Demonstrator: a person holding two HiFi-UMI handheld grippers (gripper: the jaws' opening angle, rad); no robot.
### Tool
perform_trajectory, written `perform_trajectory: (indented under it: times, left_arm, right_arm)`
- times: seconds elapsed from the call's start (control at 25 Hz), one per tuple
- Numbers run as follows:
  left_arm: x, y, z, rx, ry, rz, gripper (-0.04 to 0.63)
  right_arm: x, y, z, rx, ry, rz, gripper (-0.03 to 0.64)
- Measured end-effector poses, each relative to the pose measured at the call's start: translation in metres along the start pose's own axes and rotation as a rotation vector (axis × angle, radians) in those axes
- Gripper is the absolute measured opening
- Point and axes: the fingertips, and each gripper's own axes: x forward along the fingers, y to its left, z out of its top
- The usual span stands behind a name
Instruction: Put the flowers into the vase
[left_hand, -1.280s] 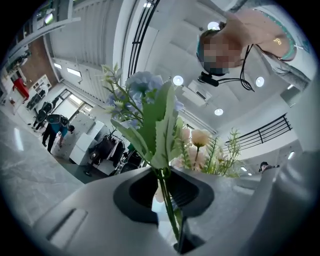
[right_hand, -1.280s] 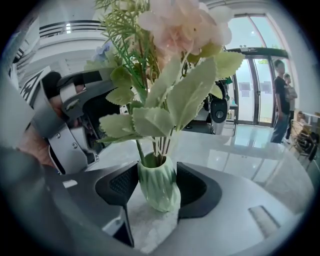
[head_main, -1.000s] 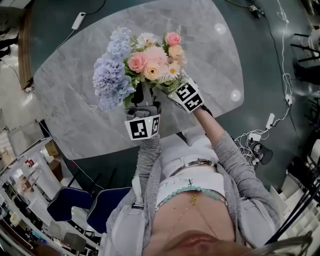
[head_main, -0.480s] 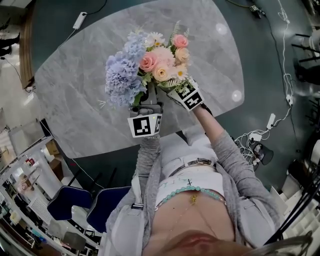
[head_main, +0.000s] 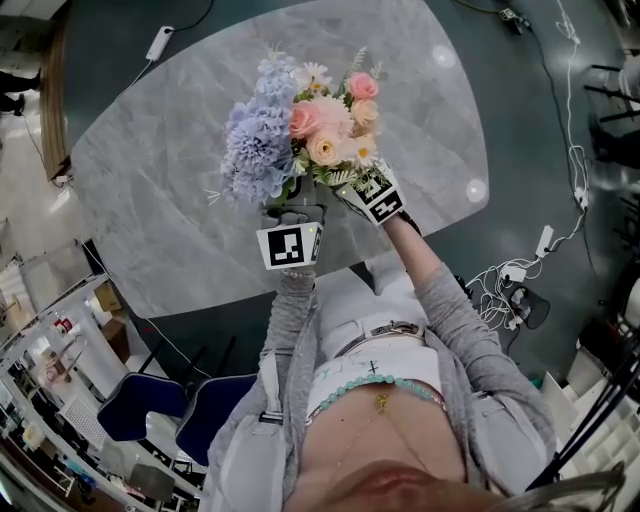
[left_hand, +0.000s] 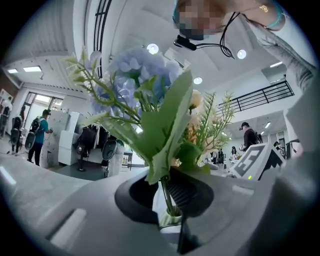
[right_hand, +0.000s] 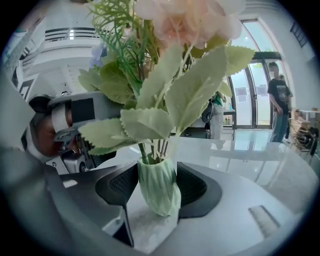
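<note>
A ribbed green vase (right_hand: 160, 180) with pink and peach flowers (head_main: 328, 118) is clamped between the pads of my right gripper (right_hand: 158, 194), held above the grey marble table (head_main: 150, 150). The blue hydrangea (head_main: 258, 150) now presses against that bouquet. Its thin stem (left_hand: 165, 192) passes between the pads of my left gripper (left_hand: 162, 197), which is shut on it, and the stem's lower end reaches into the vase's mouth (left_hand: 170, 219). In the head view the blooms hide the vase. Both grippers sit side by side, my left gripper (head_main: 290, 205) just left of my right gripper (head_main: 338, 182).
The table's near edge runs just below the grippers. Blue chairs (head_main: 150, 410) stand at the lower left and cables (head_main: 510, 280) lie on the floor at the right. A white adapter (head_main: 158, 40) rests at the table's far left corner. People stand in the background.
My left gripper has carried the blue hydrangea to the right and a little down, closing the space to the pink bouquet. The right gripper with the vase has hardly moved.
</note>
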Motion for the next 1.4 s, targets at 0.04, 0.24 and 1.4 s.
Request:
perform_trajectory:
  times: [0.04,0.24,1.4]
  left_arm:
    - [0.001,-0.002,-0.001,0.002,0.005,-0.004,0.054]
    - [0.004,-0.008,-0.007,0.022,0.033,-0.027,0.052]
    - [0.001,-0.008,-0.046,0.067,0.133,-0.063,0.059]
  right_arm:
    - [-0.001,0.0,0.0,0.003,-0.017,0.0,0.265]
    - [-0.005,-0.002,0.001,0.045,-0.093,-0.001,0.268]
    - [-0.002,0.005,0.002,0.083,-0.163,-0.015,0.284]
